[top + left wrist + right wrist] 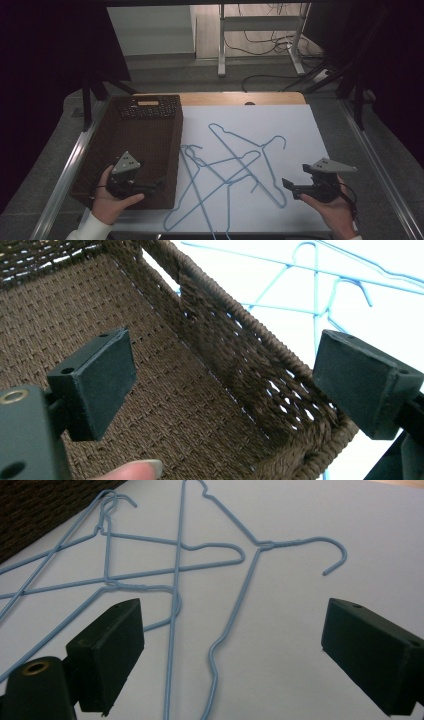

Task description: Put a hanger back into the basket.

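the left gripper (pixel 159 184) hangs over the near right corner of the basket (pixel 135 145), jaws spread and empty. the right gripper (pixel 290 188) hovers just right of the hangers (pixel 235 165), jaws spread too. the blue wire hangers lie tangled on the white sheet (pixel 300 125) covering the bench, beside the basket.

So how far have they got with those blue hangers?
Nothing looks done: the brown wicker basket is empty and the blue wire hangers lie tangled on the white mat. The left gripper and the right gripper are open, holding nothing. All the hangers remain.
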The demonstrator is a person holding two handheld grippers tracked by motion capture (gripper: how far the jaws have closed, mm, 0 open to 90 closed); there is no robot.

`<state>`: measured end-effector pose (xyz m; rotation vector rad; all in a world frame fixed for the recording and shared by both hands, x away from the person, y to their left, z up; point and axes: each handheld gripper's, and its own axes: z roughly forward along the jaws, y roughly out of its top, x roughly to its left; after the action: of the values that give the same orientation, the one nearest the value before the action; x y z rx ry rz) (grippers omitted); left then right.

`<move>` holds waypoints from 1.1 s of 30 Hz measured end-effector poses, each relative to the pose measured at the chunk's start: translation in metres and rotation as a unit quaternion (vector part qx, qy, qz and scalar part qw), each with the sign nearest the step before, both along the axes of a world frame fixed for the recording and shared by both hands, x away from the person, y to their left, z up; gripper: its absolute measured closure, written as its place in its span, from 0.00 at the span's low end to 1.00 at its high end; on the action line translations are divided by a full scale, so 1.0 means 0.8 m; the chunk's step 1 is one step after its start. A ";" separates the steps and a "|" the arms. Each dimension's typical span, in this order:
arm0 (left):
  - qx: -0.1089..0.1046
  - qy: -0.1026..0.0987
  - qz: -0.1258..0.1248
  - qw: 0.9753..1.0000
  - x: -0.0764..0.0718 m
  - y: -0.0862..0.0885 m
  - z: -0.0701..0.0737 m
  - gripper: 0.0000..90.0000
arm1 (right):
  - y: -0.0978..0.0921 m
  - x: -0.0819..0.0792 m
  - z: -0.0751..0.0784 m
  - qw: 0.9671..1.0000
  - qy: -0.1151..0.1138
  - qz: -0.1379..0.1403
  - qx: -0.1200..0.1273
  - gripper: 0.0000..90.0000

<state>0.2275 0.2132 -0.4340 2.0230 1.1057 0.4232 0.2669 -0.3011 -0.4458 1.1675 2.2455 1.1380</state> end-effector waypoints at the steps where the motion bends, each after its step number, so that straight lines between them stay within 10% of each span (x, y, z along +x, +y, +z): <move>1: 0.000 0.000 0.000 1.000 0.000 0.000 0.000 0.12 | 0.000 0.001 0.000 1.000 0.001 0.001 -0.001 0.12; 17: 0.000 -0.005 -0.015 1.000 0.000 -0.005 0.005 0.12 | 0.015 -0.012 0.002 0.999 0.012 0.003 -0.032 0.16; 33: 0.008 -0.002 -0.015 1.000 0.000 -0.005 0.002 0.12 | 0.051 0.017 -0.022 0.995 0.063 0.019 -0.080 0.30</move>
<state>0.2274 0.2092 -0.4322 2.0494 1.0710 0.4213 0.2802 -0.2600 -0.4631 1.1656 2.4132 0.9017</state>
